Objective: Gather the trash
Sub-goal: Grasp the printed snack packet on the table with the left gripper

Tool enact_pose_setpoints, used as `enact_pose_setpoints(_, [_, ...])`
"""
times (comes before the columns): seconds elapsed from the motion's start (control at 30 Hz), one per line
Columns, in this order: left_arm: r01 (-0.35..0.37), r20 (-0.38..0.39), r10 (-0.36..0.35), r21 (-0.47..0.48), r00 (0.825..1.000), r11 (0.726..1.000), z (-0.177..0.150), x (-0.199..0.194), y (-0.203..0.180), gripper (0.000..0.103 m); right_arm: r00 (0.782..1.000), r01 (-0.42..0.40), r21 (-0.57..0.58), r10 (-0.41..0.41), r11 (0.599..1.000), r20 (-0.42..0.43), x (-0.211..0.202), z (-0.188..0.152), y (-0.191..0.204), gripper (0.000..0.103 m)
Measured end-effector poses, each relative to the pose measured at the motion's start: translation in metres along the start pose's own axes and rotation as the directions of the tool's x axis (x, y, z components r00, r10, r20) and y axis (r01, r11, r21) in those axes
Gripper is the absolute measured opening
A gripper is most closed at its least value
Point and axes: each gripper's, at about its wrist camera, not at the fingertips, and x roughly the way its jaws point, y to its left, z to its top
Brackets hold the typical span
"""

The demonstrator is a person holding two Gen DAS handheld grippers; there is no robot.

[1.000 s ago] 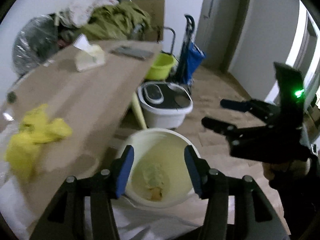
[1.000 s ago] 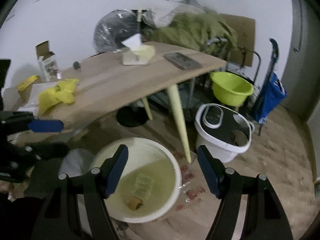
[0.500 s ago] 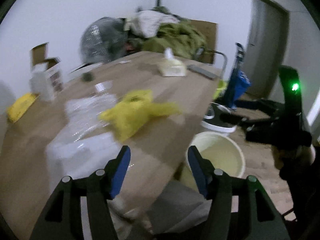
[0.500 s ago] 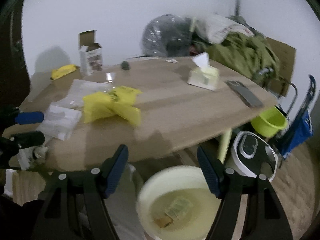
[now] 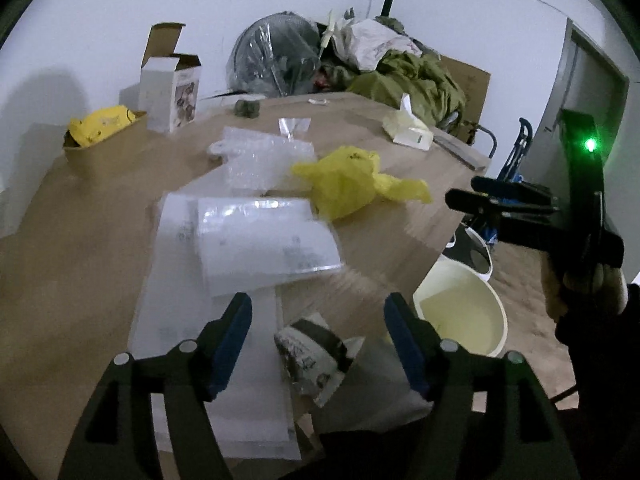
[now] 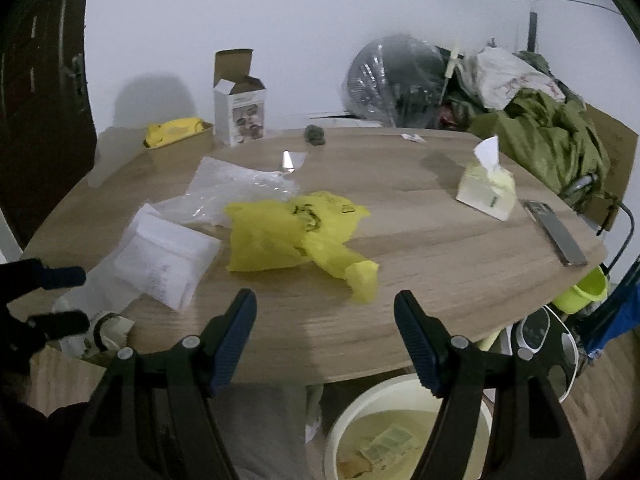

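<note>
Pale wood-grain bench, rounded at its near edge, strewn with soft packaging. At the centre, a crumpled yellow plastic bag, thin and glossy. Just beside it toward the wall, a sheet of clear bubble wrap; nearer the edge, flat white mailer pouches, smooth and slightly shiny. At the near edge, a crushed paper wrapper with dark print, lying below the left claw.

Left claw's blue-padded jaws opening, nothing pressed between them. Right claw spread wide above the bench edge, gripping nothing, the yellow plastic bag just beyond its tips.

Bare wood on the right half of the bench, apart from a tissue box with one sheet standing up and a flat dark slab near the rim.

On the floor below the near edge, a round cream bucket holding scraps of paper and something brownish. Further right, a white tub with a dark lid and a lime-green basin. At the far wall, an opened white carton, upright, flaps up, and a shallow cardboard tray carrying a yellow packet.
</note>
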Motion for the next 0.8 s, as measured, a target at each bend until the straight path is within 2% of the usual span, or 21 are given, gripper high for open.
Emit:
enact_pose_setpoints(0.13, [-0.007,-0.032,0.007,0.011,0.999,1.000,-0.011,0.007,-0.008,0.071,1.000,-0.007,-0.013,0.007,1.000,-0.009,0.004,0.000,0.000,0.069])
enact_pose_setpoints(0.27, [-0.052,-0.065,0.056,0.061,0.996,0.997,-0.017,0.020,-0.011,0.071,1.000,0.000,-0.002,0.000,1.000,-0.006,0.003,-0.003,-0.007,0.069])
enact_pose_setpoints(0.33, [-0.057,-0.083,0.062,0.055,0.995,0.997,-0.019,0.024,-0.009,0.071,1.000,0.008,0.004,-0.008,1.000,-0.003,0.002,-0.005,-0.011,0.069])
enact_pose_setpoints(0.8, [-0.076,-0.096,0.084,0.082,0.992,0.994,-0.020,0.028,-0.006,0.070,1.000,0.027,0.015,-0.027,1.000,-0.007,0.002,-0.006,-0.021,0.069])
